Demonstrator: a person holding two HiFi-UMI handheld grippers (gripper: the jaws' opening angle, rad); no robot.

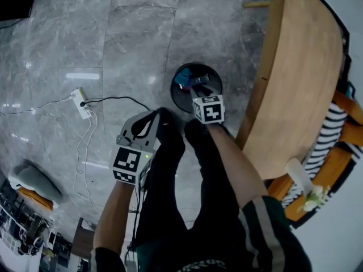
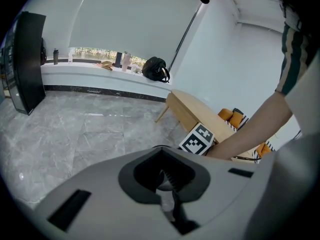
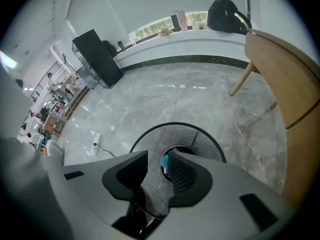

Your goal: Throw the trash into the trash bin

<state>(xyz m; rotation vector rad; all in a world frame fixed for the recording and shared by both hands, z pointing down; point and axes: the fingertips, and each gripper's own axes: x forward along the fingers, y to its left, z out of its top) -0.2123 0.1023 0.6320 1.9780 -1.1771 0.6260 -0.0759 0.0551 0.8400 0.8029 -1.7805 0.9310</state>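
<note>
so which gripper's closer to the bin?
Right. The right gripper hangs directly over the bin, jaws apart; the left gripper is off to one side, clear of it.

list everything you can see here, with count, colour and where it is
floor: one, grey marble, all around
trash bin: one, black mesh, on the floor under the right gripper
trash: a few pieces, one blue, inside the bin
table: one, light wood, right of the bin
power strip: one, white, on the floor at left, cables attached
backpack: one, black, on the window ledge
cabinet: one, black, beside the ledge
orange seats: count unclear, striped cushions, beyond the table
legs: two, black trousers, beside the bin
left gripper: one, grey, jaws together
right gripper: one, grey, jaws apart, empty, over the bin
</note>
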